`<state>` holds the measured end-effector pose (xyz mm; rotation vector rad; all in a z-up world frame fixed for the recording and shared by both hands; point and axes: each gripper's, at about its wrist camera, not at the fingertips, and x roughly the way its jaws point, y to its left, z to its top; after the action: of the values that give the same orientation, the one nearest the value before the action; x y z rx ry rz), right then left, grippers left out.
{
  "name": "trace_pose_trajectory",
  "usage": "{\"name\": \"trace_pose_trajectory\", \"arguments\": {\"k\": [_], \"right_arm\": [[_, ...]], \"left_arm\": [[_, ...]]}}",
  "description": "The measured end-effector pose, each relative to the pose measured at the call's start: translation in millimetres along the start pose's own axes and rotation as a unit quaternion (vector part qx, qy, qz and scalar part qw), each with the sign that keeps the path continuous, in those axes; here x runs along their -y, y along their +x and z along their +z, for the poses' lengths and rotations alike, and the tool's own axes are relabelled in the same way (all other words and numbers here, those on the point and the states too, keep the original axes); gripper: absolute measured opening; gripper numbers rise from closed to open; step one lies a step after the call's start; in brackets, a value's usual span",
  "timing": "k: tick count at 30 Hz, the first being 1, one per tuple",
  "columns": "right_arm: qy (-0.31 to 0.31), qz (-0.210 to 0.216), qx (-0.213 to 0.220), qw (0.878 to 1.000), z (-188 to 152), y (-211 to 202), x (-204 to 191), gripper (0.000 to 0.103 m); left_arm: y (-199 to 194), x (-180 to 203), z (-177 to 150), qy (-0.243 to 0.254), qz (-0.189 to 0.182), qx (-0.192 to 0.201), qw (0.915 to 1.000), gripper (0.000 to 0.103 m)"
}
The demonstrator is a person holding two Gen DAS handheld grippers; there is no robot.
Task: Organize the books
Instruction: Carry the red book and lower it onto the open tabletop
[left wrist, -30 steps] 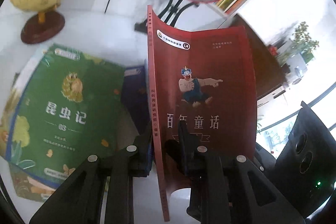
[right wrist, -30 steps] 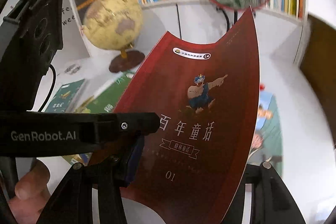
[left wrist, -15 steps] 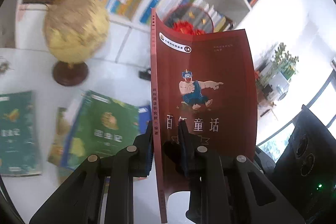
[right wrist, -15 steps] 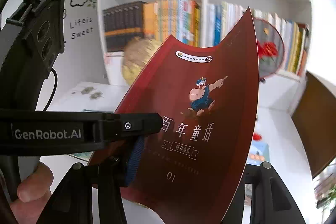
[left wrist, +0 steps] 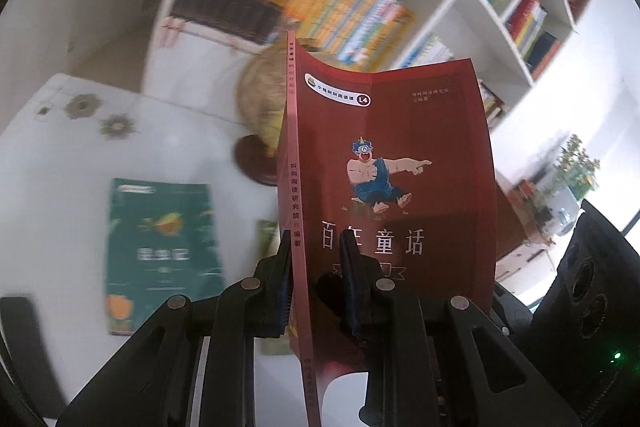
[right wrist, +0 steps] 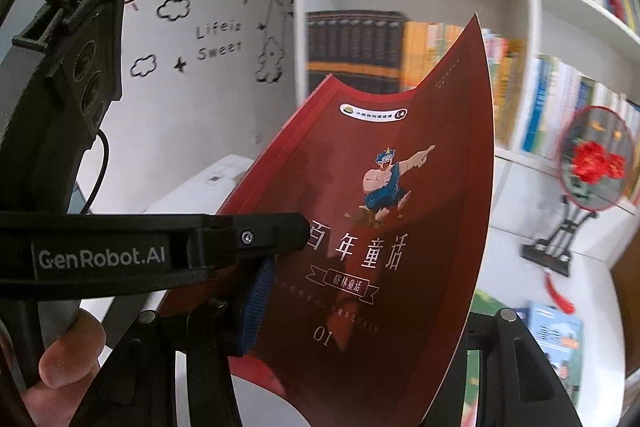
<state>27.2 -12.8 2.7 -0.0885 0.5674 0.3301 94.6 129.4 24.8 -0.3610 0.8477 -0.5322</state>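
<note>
Left gripper [left wrist: 314, 269] jaws pinching red book [left wrist: 394, 163] near spine, held upright above worktop [left wrist: 60, 155]. Right gripper [right wrist: 360, 311] jaws spread wide, book between them, touching left pad only. Green book [left wrist: 160, 251] flat on worktop.

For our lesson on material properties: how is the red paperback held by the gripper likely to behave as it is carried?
The red paperback, pinched near its spine by the left gripper, is probably floppy: its cover bows. It looks thin, so likely light. The free edge curls, so it may flap or catch when slid between shelved books.
</note>
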Motion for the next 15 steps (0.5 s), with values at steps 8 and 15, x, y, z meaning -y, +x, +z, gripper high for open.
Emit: {"name": "trace_pose_trajectory", "arguments": {"k": [8,15], "right_arm": [[0.004,0.020,-0.044,0.999,-2.4,66.4,-50.9,0.053],[0.019,0.023,-0.082,0.996,-15.6,115.0,-60.4,0.053]], "left_arm": [[19.9,-75.6,2.8,-0.035,0.009,-0.033,0.9988,0.018],[48.8,-119.2,-7.6,-0.053,0.013,-0.069,0.9962,0.018]]}}
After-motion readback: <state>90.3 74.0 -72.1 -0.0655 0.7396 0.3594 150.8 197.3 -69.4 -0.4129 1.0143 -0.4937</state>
